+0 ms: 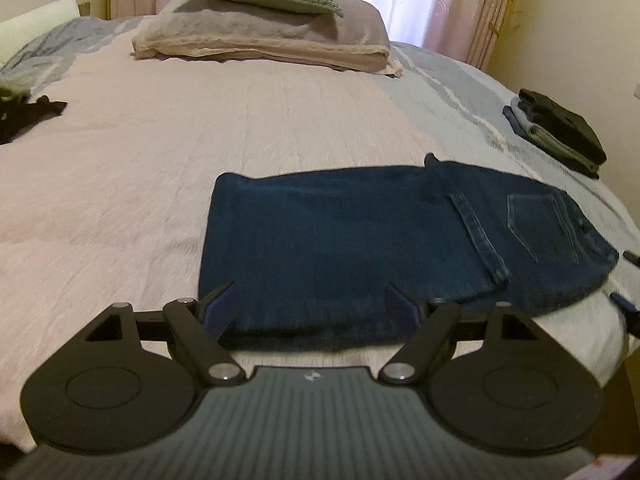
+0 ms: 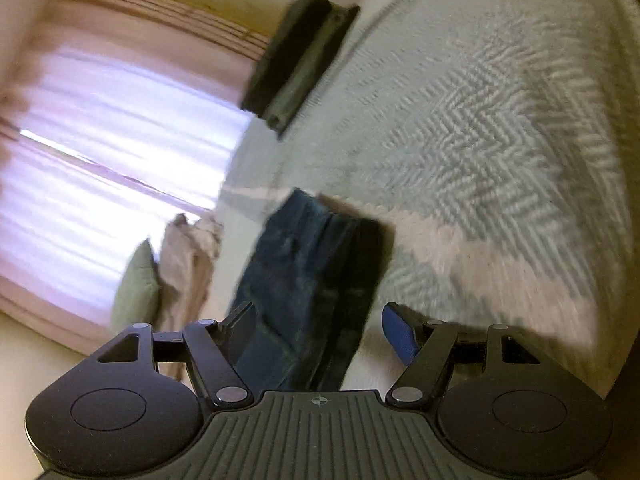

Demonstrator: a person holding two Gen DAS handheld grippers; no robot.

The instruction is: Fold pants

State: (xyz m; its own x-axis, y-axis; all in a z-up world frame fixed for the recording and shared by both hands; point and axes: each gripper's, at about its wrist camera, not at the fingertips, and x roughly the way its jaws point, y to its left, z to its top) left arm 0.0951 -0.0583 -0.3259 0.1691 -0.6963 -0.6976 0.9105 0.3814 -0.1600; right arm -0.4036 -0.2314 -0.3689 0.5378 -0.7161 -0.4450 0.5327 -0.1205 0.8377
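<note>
The bed (image 1: 200, 140) carries a pale pink and grey-blue woven bedspread (image 2: 500, 140). Folded dark blue jeans (image 1: 340, 248) lie at lower centre of the left wrist view, back pocket toward the right. Two stacked pillows (image 1: 264, 32) sit at upper centre before pink curtains (image 1: 452, 4). A stack of folded clothes (image 1: 560, 128) rests at the right edge of the bed. The left claw (image 1: 310, 312) is spread above the jeans' near edge, gripping nothing. The right claw (image 2: 320, 332) is spread; the jeans appear between its fingers, with no pinch visible.
</note>
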